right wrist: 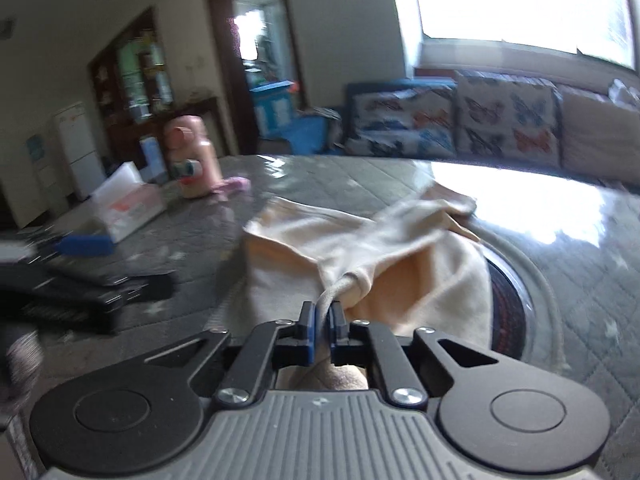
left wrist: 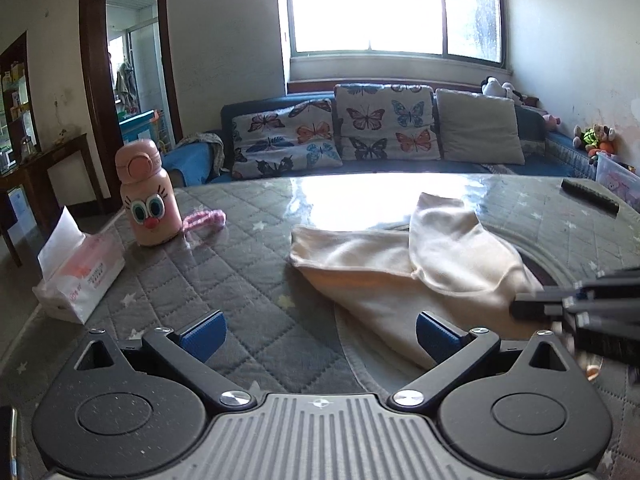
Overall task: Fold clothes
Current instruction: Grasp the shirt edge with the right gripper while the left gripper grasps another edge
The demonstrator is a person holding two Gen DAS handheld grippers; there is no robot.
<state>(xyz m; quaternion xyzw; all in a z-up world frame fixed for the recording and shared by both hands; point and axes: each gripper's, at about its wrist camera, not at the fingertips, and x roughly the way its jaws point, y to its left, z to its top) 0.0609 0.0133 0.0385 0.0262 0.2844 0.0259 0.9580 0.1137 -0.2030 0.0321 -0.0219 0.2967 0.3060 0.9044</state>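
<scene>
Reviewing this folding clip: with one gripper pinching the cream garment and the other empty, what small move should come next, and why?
Probably bring the left gripper forward to pinch the cream garment near edge. Its fingers are spread with nothing between them, while the right gripper is clamped on a bunched corner, lifting it off the table. A second grip would let the cloth be spread.

Bright overexposed window (left wrist: 394, 6) at 12 o'clock, washing glare across grey quilted star-print desk (left wrist: 248, 240). Below it, dark blue sofa (left wrist: 560, 152) with butterfly-print cushions (left wrist: 384, 128). Dark wooden doorway (left wrist: 128, 64) at 10 o'clock in cream plaster wall (left wrist: 224, 40).
</scene>
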